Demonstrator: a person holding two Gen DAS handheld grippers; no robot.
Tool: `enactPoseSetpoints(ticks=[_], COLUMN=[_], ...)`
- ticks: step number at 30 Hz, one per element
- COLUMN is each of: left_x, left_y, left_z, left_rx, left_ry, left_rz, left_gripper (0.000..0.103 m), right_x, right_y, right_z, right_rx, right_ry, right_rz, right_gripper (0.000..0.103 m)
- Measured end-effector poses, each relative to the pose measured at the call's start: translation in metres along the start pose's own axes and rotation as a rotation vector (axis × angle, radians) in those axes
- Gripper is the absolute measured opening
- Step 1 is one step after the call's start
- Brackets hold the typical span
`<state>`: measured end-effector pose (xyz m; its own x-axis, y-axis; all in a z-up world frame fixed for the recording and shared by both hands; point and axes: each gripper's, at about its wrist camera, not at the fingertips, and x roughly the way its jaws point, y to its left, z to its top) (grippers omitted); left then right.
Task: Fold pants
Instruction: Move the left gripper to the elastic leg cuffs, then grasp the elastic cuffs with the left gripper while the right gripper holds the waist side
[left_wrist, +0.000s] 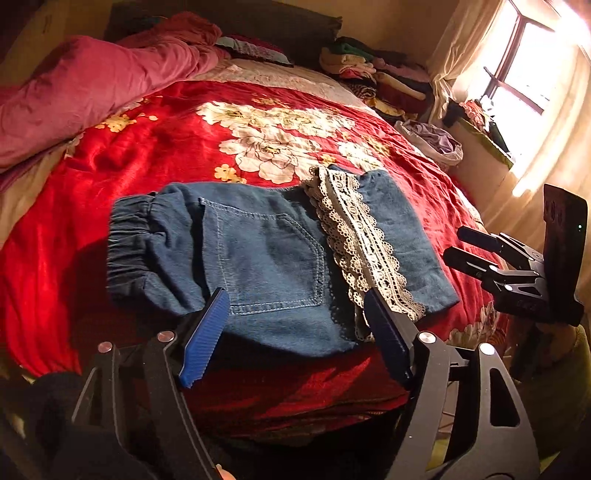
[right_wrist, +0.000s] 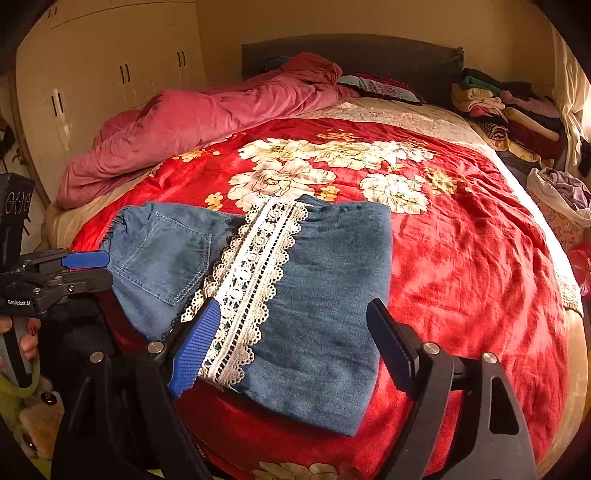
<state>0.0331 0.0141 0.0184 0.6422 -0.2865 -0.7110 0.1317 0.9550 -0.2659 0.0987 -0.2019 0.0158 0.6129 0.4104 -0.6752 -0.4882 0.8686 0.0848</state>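
Note:
Blue denim pants (left_wrist: 266, 254) lie folded into a compact rectangle on the red floral bedspread (left_wrist: 110, 155), with a back pocket and elastic waistband at the left and a cream lace strip (left_wrist: 354, 236) running across them. In the right wrist view the pants (right_wrist: 325, 295) lie near the bed's front edge with the lace strip (right_wrist: 251, 280) down their middle. My left gripper (left_wrist: 295, 299) is open and empty, hovering just before the pants' near edge. My right gripper (right_wrist: 293, 312) is open and empty above the pants' near part. Each gripper shows in the other's view, the right (left_wrist: 458, 245) and the left (right_wrist: 105, 267).
A crumpled pink duvet (right_wrist: 192, 122) lies at the bed's back left. A stack of folded clothes (right_wrist: 509, 110) sits at the back right corner. A basket of clothes (right_wrist: 561, 199) stands beside the bed's right edge. A bright window (left_wrist: 524, 74) is at the right, cream wardrobes (right_wrist: 110, 81) at the left.

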Motion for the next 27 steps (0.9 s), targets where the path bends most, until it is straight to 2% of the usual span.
enactPoseSetpoints(ticks=[4,9,14,20,23,24,25,27], left_x=[-0.011,-0.019,-0.021,-0.014,-0.007,-0.004,-0.001,0.006], left_y=[0.016,0.051,0.083,0.099,0.101,0.1,0.099,0.097], left_z=[0.0,-0.006,-0.018,-0.026,-0.03,-0.03,-0.031,-0.032], left_rx=[-0.029,-0.123,-0.215,-0.288,-0.315,-0.321,-0.321,-0.322], left_ry=[-0.024,-0.026,-0.011,-0.004,0.003,0.007,0.014,0.03], left_rz=[0.051,0.105,0.135,0.09,0.044,0.029,0.024,0.014], left_gripper=[0.083,0.084,0.084,0.084,0.084,0.081,0.074,0.069], right_x=[0.003,0.011,0.035,0.064,0.078,0.083,0.088,0.098], right_y=[0.013,0.043,0.078,0.123,0.14,0.144,0.148,0.156], right_z=[0.017,0.042,0.065,0.089,0.099,0.101,0.103,0.106], right_rx=[-0.034,-0.117,-0.191,-0.298,-0.331,-0.345,-0.359,-0.377], right_ry=[-0.014,-0.041,-0.006,0.03,0.056,0.067,0.075,0.095], right_rz=[0.031,0.082,0.173,0.242,0.284,0.291,0.297,0.304], right_gripper=[0.08,0.081,0.081,0.081,0.081,0.081,0.081,0.081])
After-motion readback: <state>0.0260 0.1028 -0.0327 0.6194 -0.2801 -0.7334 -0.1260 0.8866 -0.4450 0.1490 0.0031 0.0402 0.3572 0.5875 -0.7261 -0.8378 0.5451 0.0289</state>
